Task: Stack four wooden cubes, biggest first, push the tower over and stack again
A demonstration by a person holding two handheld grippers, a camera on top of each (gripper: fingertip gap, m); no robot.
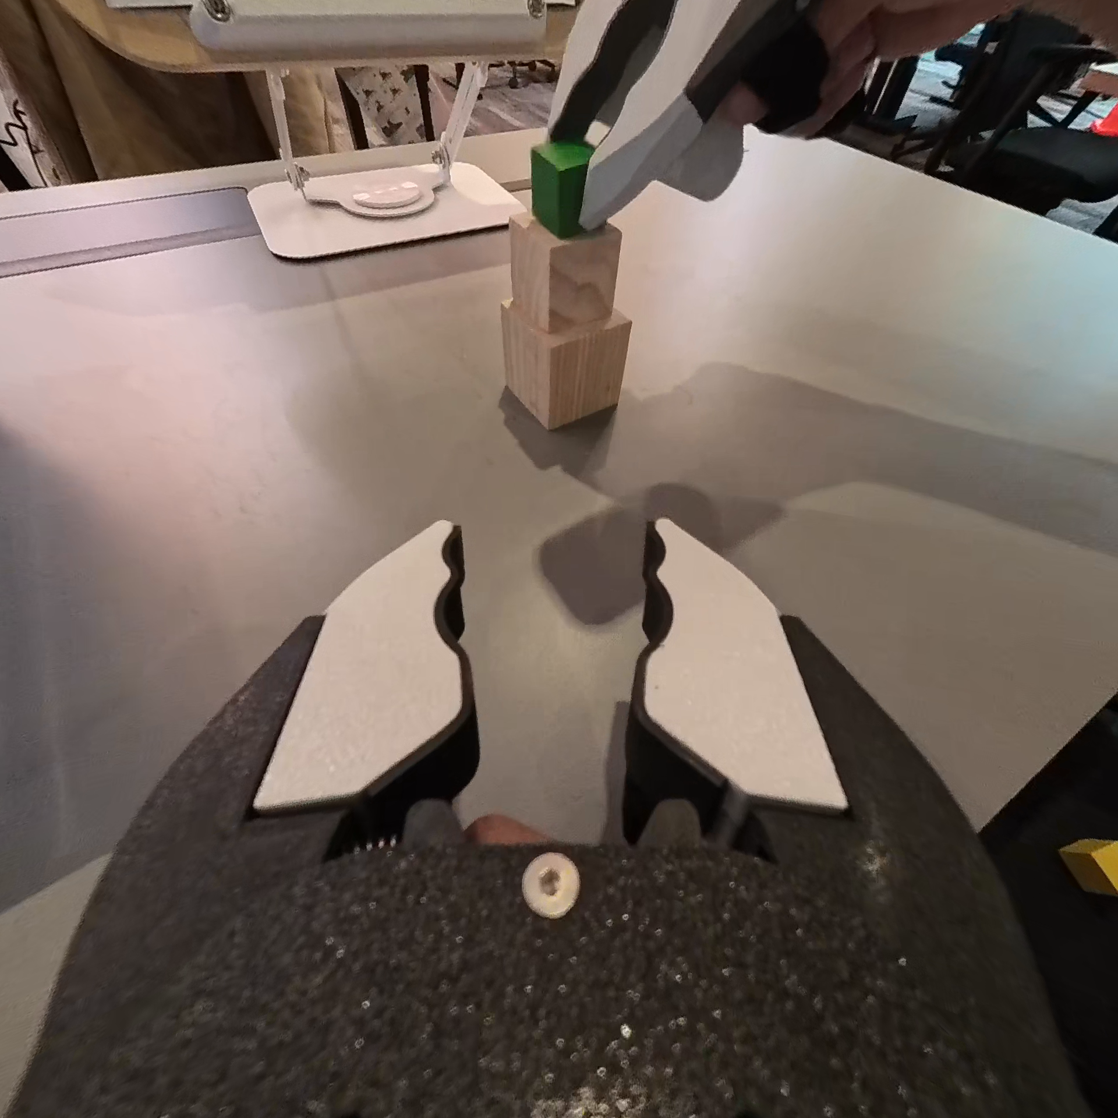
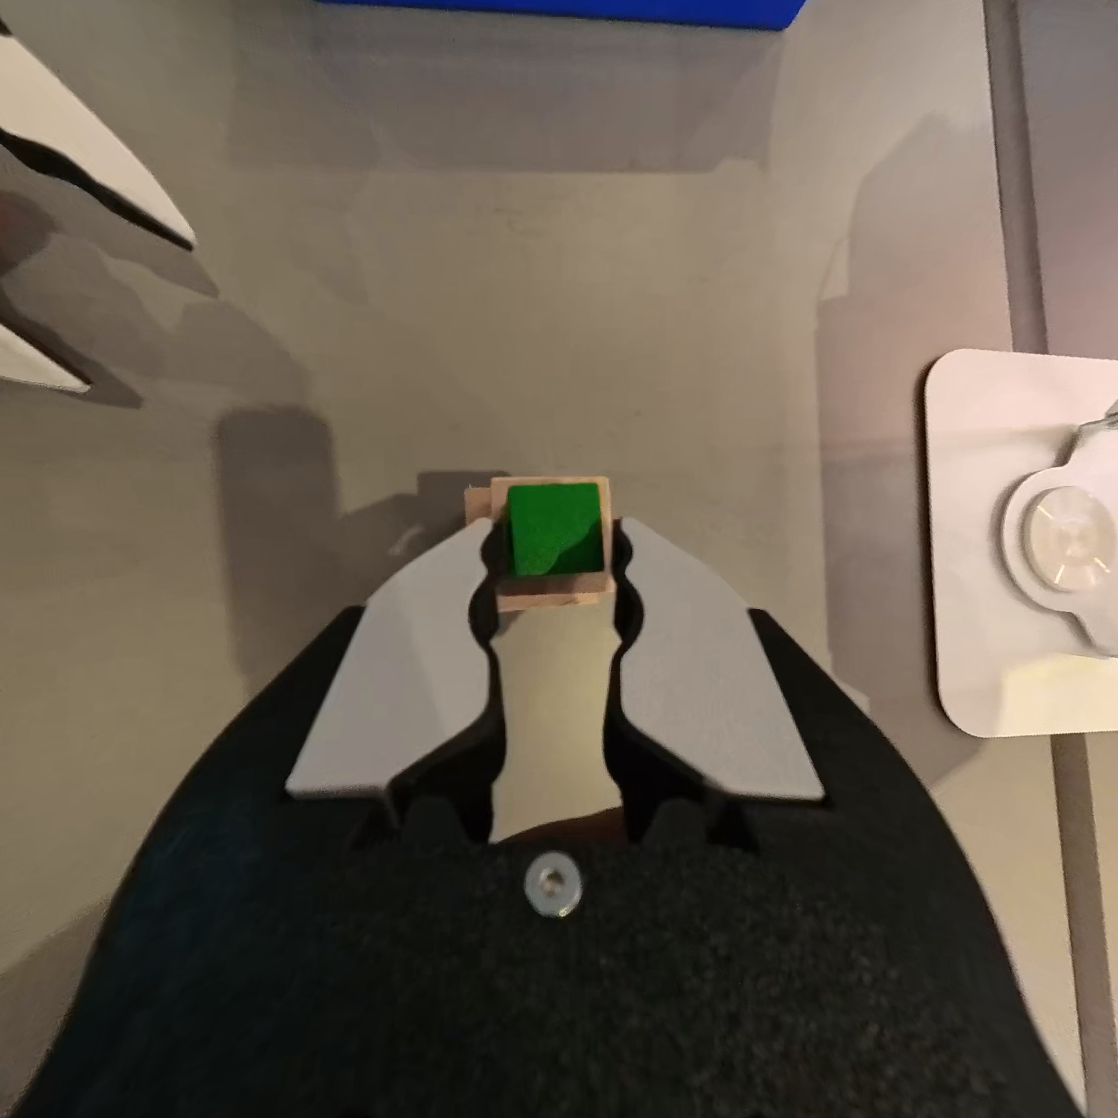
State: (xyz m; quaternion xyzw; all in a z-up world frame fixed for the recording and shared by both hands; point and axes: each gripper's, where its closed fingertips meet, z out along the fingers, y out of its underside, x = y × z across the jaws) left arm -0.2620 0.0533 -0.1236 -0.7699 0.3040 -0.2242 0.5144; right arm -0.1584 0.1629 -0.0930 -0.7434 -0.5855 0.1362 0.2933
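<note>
Two plain wooden cubes [image 1: 562, 326] stand stacked on the counter [image 1: 242, 423]; the right tongs [image 1: 584, 181], clenched on the green cube [image 1: 558, 192], set it third, the left tongs [image 1: 553, 544] spread empty, a fourth left.

Premises appear to be an office or lab workspace: a plain grey table [image 1: 181, 423] carries a white folding stand [image 1: 375, 199] on a flat base, with dark office chairs [image 1: 1028, 163] and a carpeted floor [image 1: 502, 115] visible beyond the far edge.
</note>
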